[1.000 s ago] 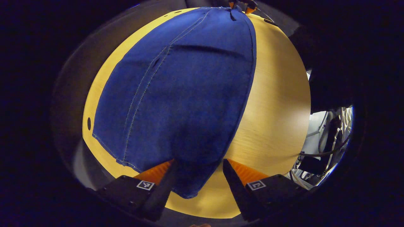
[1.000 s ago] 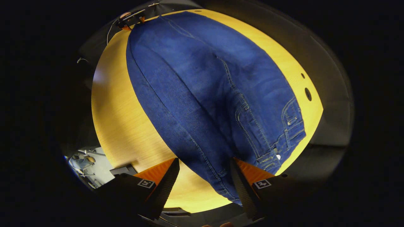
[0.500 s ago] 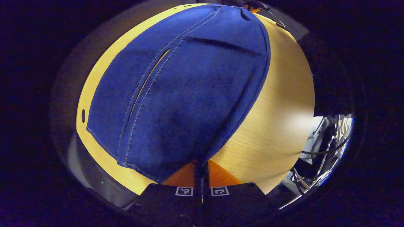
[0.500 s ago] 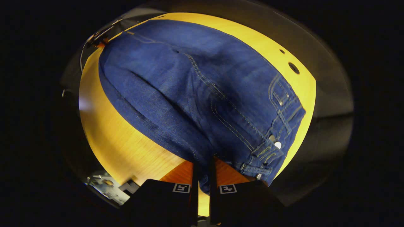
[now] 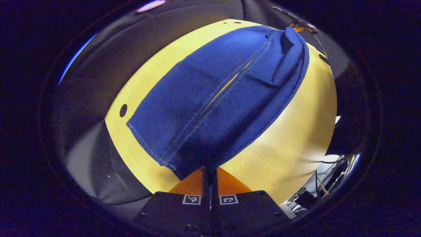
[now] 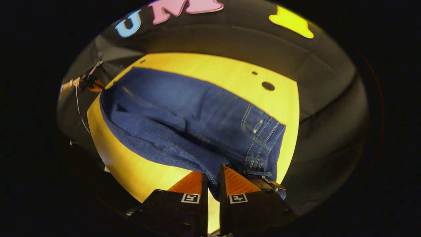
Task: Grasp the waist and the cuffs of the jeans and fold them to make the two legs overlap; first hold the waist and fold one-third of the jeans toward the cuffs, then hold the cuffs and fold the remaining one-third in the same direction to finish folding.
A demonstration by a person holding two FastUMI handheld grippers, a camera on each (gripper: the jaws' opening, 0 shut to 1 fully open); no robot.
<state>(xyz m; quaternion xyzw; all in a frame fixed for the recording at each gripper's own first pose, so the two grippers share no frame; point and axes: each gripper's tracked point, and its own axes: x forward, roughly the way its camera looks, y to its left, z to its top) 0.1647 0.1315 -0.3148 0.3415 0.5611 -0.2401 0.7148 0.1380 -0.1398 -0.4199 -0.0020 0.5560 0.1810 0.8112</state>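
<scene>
- Most of the desk (image 5: pixel 296 131) is covered by the jeans (image 5: pixel 213 98), so the middle's pretty much blocked.
- A bare strip of desk is left open along the near side of the denim, wide enough to be passed through.
- A narrower bare band with two holes (image 6: pixel 268 86) is seen on the far side.
- Cables (image 5: pixel 325 184) are bunched just off the desk edge.

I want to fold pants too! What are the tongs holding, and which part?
The jeans. The left tongs pinch the cuff end, and the right tongs pinch the waist end, near the belt loops.
</scene>
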